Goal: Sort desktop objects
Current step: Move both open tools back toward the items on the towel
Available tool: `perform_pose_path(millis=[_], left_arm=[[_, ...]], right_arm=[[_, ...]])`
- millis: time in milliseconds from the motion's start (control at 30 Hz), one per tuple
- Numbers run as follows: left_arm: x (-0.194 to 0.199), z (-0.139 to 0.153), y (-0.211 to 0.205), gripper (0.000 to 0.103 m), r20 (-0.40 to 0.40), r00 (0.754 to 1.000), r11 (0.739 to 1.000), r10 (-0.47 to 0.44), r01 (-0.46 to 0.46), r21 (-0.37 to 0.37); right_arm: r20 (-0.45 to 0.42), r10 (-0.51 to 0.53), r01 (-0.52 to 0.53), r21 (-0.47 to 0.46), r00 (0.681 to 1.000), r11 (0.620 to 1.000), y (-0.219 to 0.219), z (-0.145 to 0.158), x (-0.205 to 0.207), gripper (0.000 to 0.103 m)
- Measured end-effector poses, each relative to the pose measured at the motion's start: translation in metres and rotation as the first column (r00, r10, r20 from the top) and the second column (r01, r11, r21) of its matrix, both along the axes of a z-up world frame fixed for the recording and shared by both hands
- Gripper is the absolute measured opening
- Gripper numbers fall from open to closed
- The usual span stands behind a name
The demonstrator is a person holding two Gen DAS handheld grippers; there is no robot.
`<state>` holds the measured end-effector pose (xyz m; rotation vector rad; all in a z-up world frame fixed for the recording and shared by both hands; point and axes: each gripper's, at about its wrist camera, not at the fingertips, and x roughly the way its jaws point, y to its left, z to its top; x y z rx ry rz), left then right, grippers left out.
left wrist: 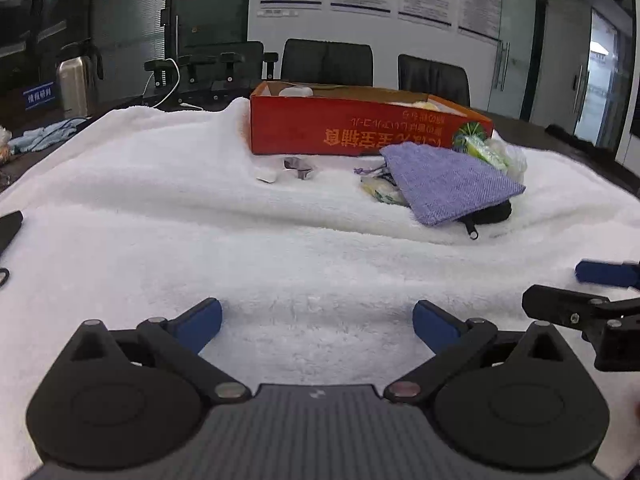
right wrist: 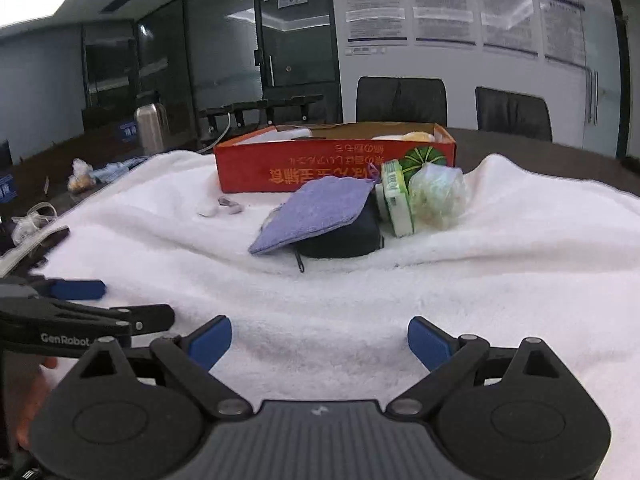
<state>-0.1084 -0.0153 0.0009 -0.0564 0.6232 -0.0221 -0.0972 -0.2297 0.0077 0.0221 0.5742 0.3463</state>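
The black zip case (right wrist: pixel 344 236) lies mostly hidden under the purple pouch (right wrist: pixel 316 210). The red box (right wrist: pixel 280 164) walls hide most of its contents, and its upside-down print is too blurred to read. The small items (left wrist: pixel 286 170) beside it are too small to identify. The wall posters (right wrist: pixel 440 12) are illegible.

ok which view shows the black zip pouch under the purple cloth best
The right wrist view: the black zip pouch shows its rounded body and zipper pull below the purple cloth. In the left wrist view the cloth covers nearly all of it, leaving only a dark edge and the zipper pull.
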Motion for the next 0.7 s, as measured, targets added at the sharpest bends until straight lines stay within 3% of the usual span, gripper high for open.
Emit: perform_pose_path(millis=[133,300,400,467,567,700], left_arm=[[0.002,0.007,0.000,0.103,-0.039,0.999,0.999,-0.034,0.035,0.031],[0.017,0.044,0.028,0.103,0.033,0.996,0.996,-0.085,0.085,-0.002],[0.045,0.058,0.041,0.103,0.048,0.995,0.996,-0.089,0.088,0.028],[0.066,0.064,0.045,0.102,0.070,0.989,0.990,-0.129,0.124,0.068],[0.100,0.070,0.049,0.089,0.105,0.985,0.988,-0.136,0.127,0.090],[0.147,0.054,0.050,0.076,-0.005,0.985,0.985,-0.172,0.172,0.014]], right_arm=[[-0.019,-0.015,0.016,0.019,1.000,1.000,0.000,0.001,0.001,0.095],[-0.056,0.050,-0.052,-0.032,0.997,0.998,-0.001,0.009,0.015,0.095],[-0.018,0.073,-0.074,-0.079,0.997,0.994,-0.005,0.023,0.029,0.093],[0.012,0.086,-0.084,-0.125,0.996,0.989,-0.007,0.033,0.042,0.081],[0.039,0.082,-0.074,-0.174,0.996,0.982,-0.009,0.042,0.063,0.059],[0.077,0.044,-0.027,-0.208,0.996,0.978,-0.008,0.042,0.097,0.057]])
